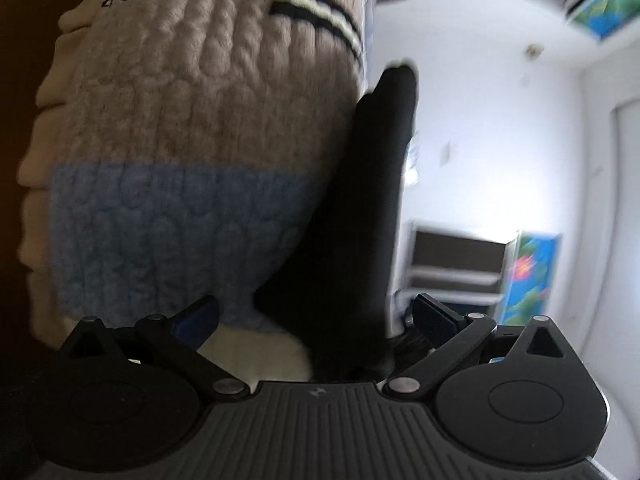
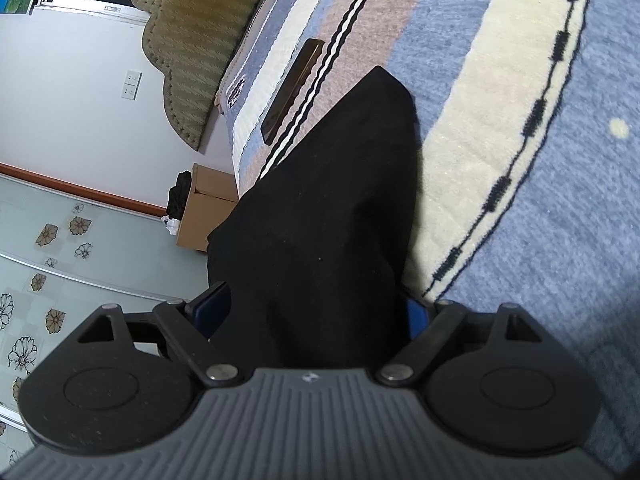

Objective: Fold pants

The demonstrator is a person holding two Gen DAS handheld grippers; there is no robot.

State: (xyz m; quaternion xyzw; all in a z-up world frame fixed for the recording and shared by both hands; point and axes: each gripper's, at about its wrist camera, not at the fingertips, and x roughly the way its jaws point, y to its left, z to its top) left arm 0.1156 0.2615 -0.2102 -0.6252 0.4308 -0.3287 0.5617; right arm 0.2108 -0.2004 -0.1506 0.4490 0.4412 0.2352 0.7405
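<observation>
On the left wrist view, dark capital letters run upside down across the beige band of the knitted blanket point(image 1: 208, 92); they read roughly "URBERR" (the start is cut off at the frame edge, and a fainter line above it is too blurred to read). On the right wrist view, the same blanket point(image 2: 500, 92) carries small dark lettering near the top, too small to make out.

Matt cloth against nubbly bedding

The black pants point(image 2: 320, 216) are showing as soft, matt cloth; the bed's blanket point(image 2: 532, 184) is looking fleecy and rough; the grippers' ribbed bodies are reading as matt plastic, with dull metal pins.
</observation>
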